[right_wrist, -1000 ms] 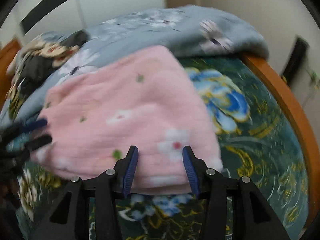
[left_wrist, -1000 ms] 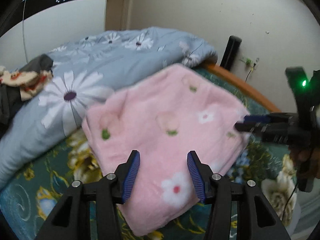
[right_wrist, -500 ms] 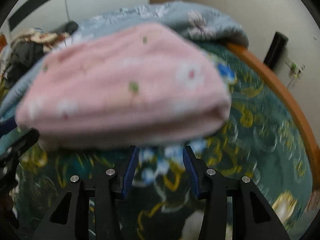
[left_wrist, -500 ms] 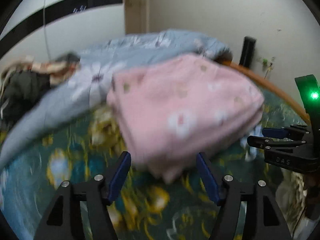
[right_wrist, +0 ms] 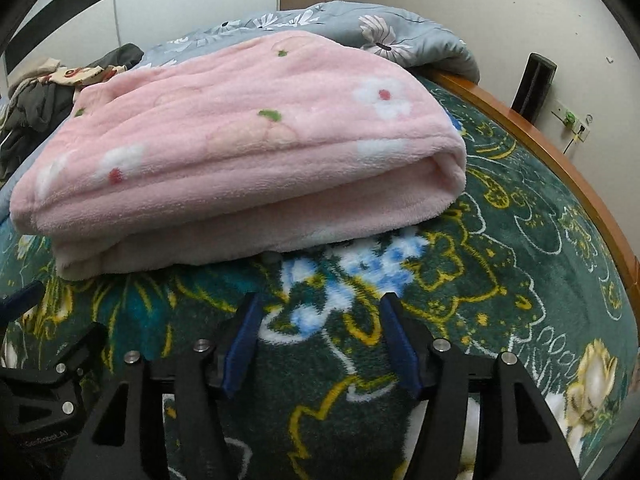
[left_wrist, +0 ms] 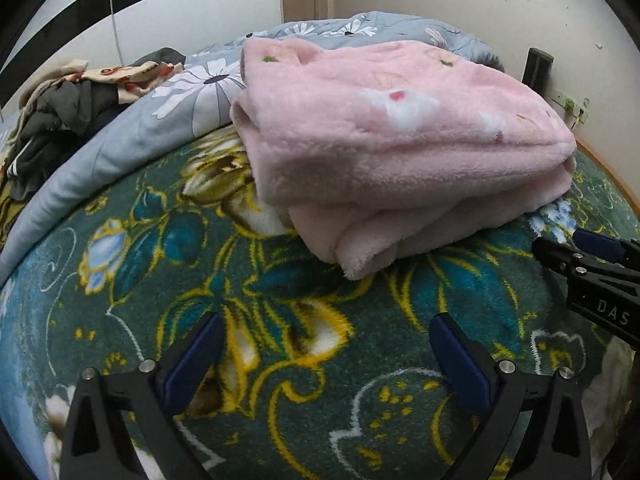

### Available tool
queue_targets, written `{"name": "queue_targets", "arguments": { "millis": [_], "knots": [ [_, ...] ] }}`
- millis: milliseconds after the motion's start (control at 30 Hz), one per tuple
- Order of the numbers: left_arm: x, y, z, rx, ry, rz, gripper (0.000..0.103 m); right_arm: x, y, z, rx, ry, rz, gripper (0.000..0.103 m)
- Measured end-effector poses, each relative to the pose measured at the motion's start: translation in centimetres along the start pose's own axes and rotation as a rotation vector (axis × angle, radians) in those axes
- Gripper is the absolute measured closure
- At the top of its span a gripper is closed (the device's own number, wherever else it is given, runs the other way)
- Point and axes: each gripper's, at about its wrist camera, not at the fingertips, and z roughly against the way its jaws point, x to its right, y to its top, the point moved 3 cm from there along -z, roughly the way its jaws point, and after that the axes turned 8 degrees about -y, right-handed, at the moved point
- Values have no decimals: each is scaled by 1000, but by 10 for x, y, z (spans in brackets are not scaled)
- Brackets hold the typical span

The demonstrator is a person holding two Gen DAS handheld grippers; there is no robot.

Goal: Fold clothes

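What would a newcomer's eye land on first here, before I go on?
The folded pink fleece garment, a thick bundle with white flowers, lying mid-bed on the dark green floral blanket. Behind it sit a grey daisy-print duvet and a heap of dark clothes at far left. Both the left claw and right claw are open and empty.

Both wrist views look low and close over the bed (left_wrist: 280, 280) — sharing the folded pink garment (left_wrist: 392, 128) (right_wrist: 248, 128) from left and right.

Grey daisy-print duvet (left_wrist: 132, 136) beside dark clothes heap (left_wrist: 52, 120) on floral blanket (left_wrist: 280, 320)
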Motion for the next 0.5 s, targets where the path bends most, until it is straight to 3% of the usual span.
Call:
{"name": "queue_targets", "arguments": {
  "millis": [233,300,367,500],
  "knots": [
    [-2,-2,2,5,-12,8,0,-3,-2,0,29,-17,-9,33],
    [-2,-2,2,6,-14,10,0,-3,-2,0,35,-24,-13,19],
    [-2,-2,2,7,-16,12,0,-3,-3,-1,33,-40,-18,13],
    [-3,-9,6,6,-27,-1,0,-4,-3,-2,33,-62,-24,12]
  ]
}}
